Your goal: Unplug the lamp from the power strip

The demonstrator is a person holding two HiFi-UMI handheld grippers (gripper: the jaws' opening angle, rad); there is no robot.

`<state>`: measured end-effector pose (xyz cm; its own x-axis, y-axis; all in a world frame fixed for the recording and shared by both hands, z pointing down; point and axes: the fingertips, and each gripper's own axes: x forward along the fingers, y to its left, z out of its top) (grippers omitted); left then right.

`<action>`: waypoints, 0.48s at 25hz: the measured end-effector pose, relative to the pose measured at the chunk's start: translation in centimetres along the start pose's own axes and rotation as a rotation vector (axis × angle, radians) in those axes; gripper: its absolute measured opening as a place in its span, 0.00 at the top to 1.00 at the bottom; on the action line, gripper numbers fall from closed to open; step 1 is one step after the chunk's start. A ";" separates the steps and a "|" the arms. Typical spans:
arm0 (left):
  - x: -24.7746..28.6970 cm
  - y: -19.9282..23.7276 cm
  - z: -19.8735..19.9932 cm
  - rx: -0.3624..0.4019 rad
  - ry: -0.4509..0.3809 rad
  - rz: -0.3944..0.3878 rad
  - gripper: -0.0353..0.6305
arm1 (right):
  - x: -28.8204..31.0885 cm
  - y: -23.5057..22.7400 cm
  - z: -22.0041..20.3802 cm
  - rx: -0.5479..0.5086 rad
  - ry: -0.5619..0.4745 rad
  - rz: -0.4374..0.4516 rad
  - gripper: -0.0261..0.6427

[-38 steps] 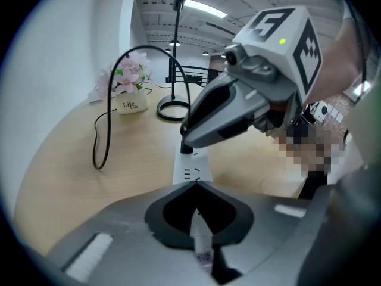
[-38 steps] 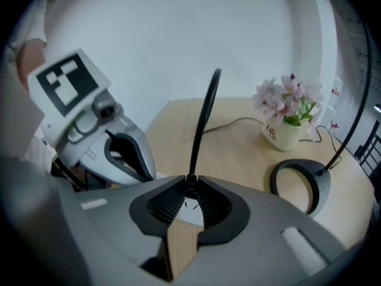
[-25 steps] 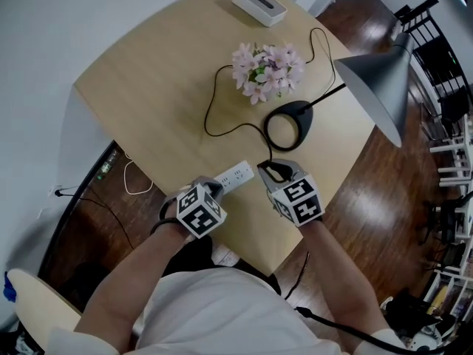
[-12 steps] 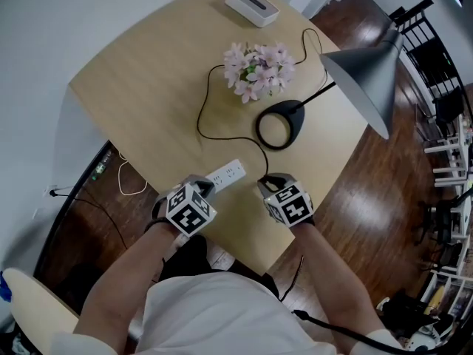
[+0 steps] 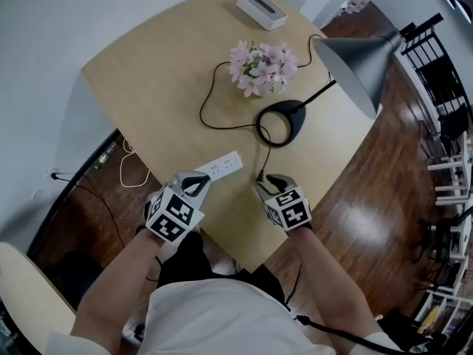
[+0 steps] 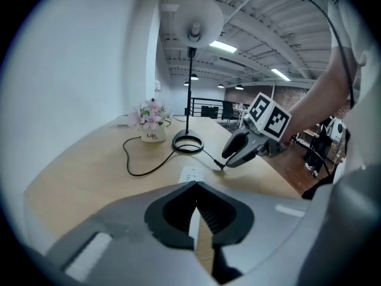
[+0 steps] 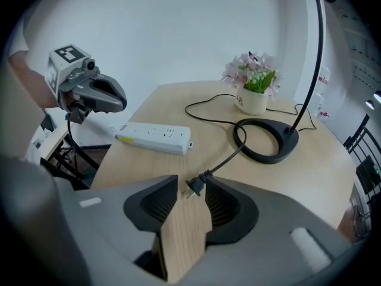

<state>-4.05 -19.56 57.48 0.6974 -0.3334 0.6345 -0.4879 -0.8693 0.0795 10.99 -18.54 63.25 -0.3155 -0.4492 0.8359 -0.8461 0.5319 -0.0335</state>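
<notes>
A pale wooden table (image 5: 148, 72) fills most of the head view, with dark wood floor (image 5: 384, 191) to its right; on its far right side stands the grey lamp (image 5: 355, 58), its shade leaning out over the table edge from a black ring base (image 5: 281, 123); beside the base sits a pot of pink flowers (image 5: 262, 69), and at the far edge lies a small white box (image 5: 261, 9); the white power strip (image 5: 222, 166) lies flat near the front edge, between the two tongs; the left gripper (image 5: 198, 180) is at the strip's near end with its jaws drawn together at the tips, so that only a thin slit behind them shows a sliver of strip and table; whether it rests on the strip I cannot tell; the right gripper (image 5: 266, 178) points at the table just right of the strip, and its jaws are opening, spread apart with bare wood showing between them; the lamp's black plug (image 7: 195, 184) lies on the table between those jaw tips, close against the right one, pulled out and clear of the strip, its black cord (image 7: 225, 161) trailing away toward the ring base.
</notes>
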 end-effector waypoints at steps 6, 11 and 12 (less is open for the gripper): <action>-7.3 -7.1 1.0 -0.043 -0.118 0.163 0.92 | -8.1 2.1 -3.0 -0.048 -0.158 0.076 0.72; -13.0 -15.7 -0.4 -0.185 -0.202 0.317 0.89 | -16.3 3.9 -8.8 -0.093 -0.257 0.172 0.72; -13.8 -17.7 -0.8 -0.194 -0.202 0.337 0.89 | -17.8 4.2 -10.1 -0.097 -0.270 0.188 0.72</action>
<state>-5.49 0.70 47.96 0.5619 -0.6681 0.4878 -0.7819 -0.6214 0.0495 17.39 -1.02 53.75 -0.5753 -0.5042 0.6441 -0.7219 0.6832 -0.1099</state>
